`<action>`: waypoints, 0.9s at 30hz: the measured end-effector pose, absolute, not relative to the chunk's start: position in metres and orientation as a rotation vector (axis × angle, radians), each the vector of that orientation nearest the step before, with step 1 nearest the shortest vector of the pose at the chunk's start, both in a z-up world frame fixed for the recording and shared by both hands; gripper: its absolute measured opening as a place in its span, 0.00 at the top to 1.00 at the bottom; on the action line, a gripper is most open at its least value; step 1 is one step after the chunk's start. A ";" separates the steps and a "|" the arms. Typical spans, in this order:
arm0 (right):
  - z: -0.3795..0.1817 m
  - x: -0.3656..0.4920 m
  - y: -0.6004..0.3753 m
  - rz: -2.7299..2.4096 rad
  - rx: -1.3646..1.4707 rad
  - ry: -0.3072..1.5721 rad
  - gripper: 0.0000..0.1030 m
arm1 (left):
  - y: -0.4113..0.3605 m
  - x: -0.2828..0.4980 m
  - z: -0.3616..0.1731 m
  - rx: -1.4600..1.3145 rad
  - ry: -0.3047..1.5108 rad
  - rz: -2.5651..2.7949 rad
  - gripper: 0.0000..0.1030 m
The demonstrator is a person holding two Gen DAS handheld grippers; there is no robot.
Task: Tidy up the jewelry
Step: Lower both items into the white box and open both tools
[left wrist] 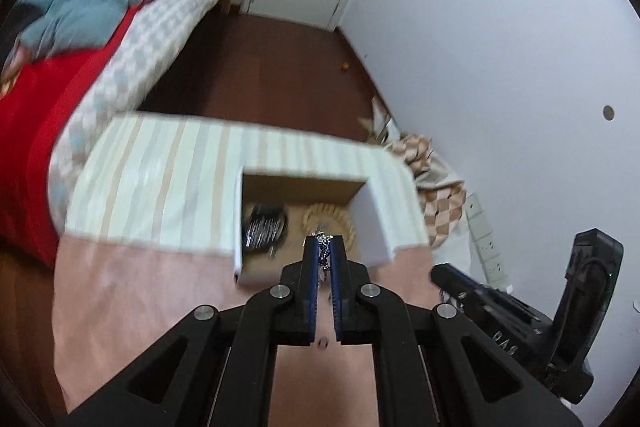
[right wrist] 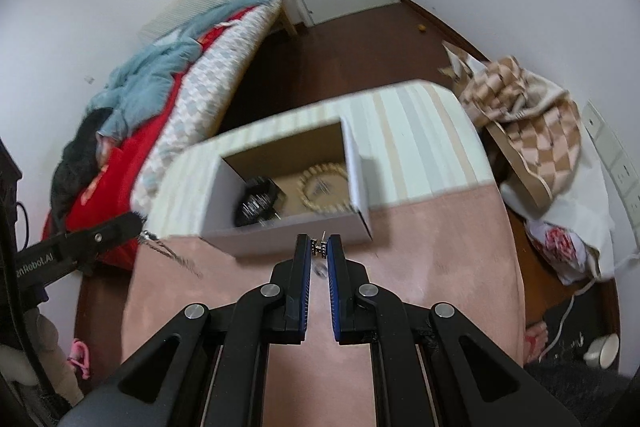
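The open cardboard box (right wrist: 288, 227) sits on the tabletop (right wrist: 420, 259), at the seam between its pink cloth and striped cloth. Inside lie a dark bundle of jewelry (right wrist: 256, 205) on the left and a pale beaded bracelet (right wrist: 324, 189) on the right, apart. Just before the box's near wall, the right gripper (right wrist: 319, 249) pinches a small earring (right wrist: 319, 247). The left gripper (left wrist: 324, 255) is pressed onto a silvery chain (left wrist: 325, 251), above the box's near edge.

Partly cut white lettering "nRobot.AI" on the black left gripper (right wrist: 92, 239); embossed, unclear letters, perhaps "DAS", on the right gripper (left wrist: 505, 341).
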State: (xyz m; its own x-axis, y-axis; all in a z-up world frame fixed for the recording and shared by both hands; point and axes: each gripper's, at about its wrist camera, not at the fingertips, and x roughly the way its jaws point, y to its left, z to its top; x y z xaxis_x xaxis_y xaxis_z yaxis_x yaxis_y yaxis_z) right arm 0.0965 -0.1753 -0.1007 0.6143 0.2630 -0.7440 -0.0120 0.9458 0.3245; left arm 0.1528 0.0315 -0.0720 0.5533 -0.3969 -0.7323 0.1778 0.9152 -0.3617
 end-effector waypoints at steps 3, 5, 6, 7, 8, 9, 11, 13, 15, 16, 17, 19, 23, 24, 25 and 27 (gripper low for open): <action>-0.086 0.121 -0.170 0.195 0.285 0.892 0.92 | 0.023 0.175 -0.061 -0.244 0.905 -0.353 0.97; -0.083 0.139 -0.168 0.208 0.277 0.901 0.92 | 0.018 0.191 -0.063 -0.243 0.917 -0.359 0.97; -0.084 0.151 -0.168 0.216 0.274 0.914 0.92 | 0.014 0.200 -0.066 -0.236 0.926 -0.357 0.97; -0.086 0.162 -0.169 0.225 0.275 0.931 0.92 | 0.012 0.207 -0.070 -0.232 0.936 -0.356 0.97; -0.088 0.172 -0.170 0.229 0.277 0.947 0.92 | 0.010 0.215 -0.076 -0.229 0.951 -0.354 0.97; -0.091 0.181 -0.170 0.234 0.276 0.965 0.92 | 0.007 0.223 -0.083 -0.227 0.971 -0.355 0.97; -0.100 0.202 -0.173 0.243 0.274 1.011 0.92 | 0.002 0.233 -0.094 -0.218 1.004 -0.355 0.97; -0.112 0.220 -0.176 0.253 0.275 1.059 0.92 | -0.003 0.248 -0.109 -0.213 1.049 -0.351 0.97; -0.123 0.231 -0.176 0.255 0.265 1.095 0.92 | -0.006 0.258 -0.121 -0.204 1.081 -0.342 0.97; -0.127 0.235 -0.176 0.255 0.258 1.110 0.92 | -0.007 0.263 -0.128 -0.195 1.102 -0.324 0.96; -0.133 0.240 -0.176 0.257 0.248 1.131 0.92 | -0.007 0.265 -0.131 -0.187 1.113 -0.307 0.94; -0.144 0.248 -0.174 0.269 0.240 1.177 0.92 | -0.008 0.272 -0.142 -0.160 1.155 -0.251 0.94; -0.159 0.255 -0.176 0.255 0.226 1.250 0.90 | -0.007 0.273 -0.150 -0.110 1.183 -0.193 0.84; -0.159 0.255 -0.176 0.247 0.213 1.254 0.88 | -0.005 0.272 -0.150 -0.103 1.178 -0.186 0.75; -0.158 0.253 -0.176 0.240 0.203 1.248 0.86 | -0.003 0.271 -0.149 -0.099 1.173 -0.178 0.67; -0.155 0.252 -0.176 0.234 0.196 1.241 0.72 | 0.001 0.268 -0.147 -0.090 1.152 -0.160 0.36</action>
